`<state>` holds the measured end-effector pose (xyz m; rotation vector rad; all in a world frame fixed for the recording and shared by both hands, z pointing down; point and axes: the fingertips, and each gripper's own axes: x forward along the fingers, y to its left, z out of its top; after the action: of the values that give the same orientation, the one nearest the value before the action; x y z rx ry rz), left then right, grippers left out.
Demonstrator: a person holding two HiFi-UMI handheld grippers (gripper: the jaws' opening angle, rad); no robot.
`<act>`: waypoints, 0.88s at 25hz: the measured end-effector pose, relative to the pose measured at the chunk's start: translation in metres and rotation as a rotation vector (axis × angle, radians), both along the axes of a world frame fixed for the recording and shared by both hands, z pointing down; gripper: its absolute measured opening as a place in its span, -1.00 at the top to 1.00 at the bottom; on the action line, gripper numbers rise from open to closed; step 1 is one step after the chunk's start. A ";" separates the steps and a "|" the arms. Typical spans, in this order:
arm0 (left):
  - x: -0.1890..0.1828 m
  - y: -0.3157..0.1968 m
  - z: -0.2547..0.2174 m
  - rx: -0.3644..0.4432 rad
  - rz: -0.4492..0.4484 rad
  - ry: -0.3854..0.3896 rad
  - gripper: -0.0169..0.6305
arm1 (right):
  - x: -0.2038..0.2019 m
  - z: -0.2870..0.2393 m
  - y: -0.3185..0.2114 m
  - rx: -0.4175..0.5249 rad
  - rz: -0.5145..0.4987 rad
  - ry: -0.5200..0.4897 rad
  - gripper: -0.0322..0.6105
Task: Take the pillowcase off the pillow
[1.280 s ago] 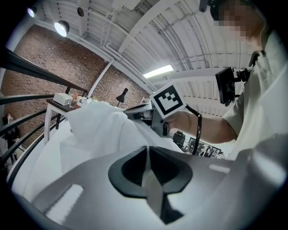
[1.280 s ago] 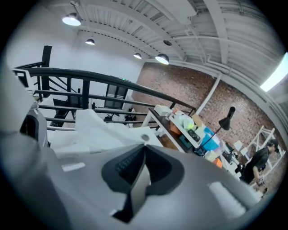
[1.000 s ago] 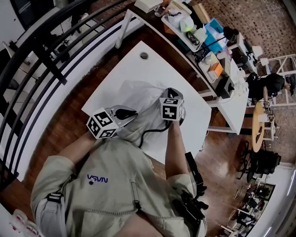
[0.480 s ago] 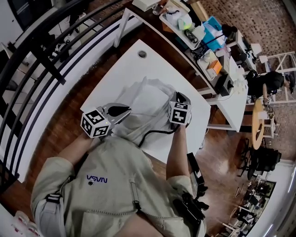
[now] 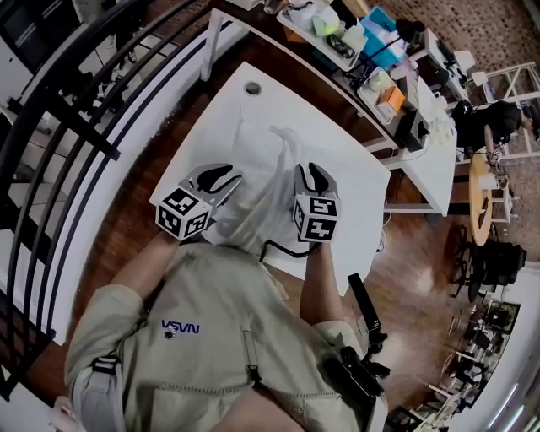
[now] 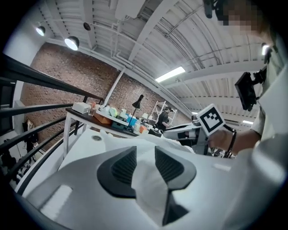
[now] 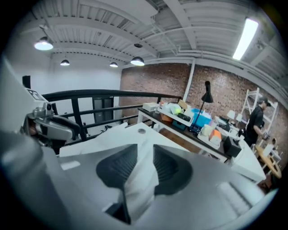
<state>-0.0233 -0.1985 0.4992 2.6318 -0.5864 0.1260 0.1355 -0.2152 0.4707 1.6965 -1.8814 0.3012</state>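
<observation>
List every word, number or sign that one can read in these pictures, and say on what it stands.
"VSVN": blue print on the person's jacket.
Left marker cube and right marker cube: black and white squares only, no letters.
Packages on the far desk: too small to read.

The pillowcase (image 5: pixel 263 181) lies on the table (image 5: pixel 339 160), with a laden desk (image 5: pixel 291 52) behind it and a railing (image 5: pixel 80 122) at its left.
</observation>
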 end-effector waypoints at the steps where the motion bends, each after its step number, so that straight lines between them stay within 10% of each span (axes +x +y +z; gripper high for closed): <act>1: 0.000 0.007 0.002 0.001 0.016 -0.009 0.61 | -0.005 0.001 0.009 0.001 0.015 -0.021 0.56; 22: 0.004 0.073 0.061 -0.105 0.219 -0.114 0.38 | -0.072 0.037 0.115 -0.071 0.161 -0.074 0.56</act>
<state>-0.0192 -0.1253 0.5598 2.5915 -0.3167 0.3650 0.0635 -0.0998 0.5073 1.8142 -1.7661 0.4953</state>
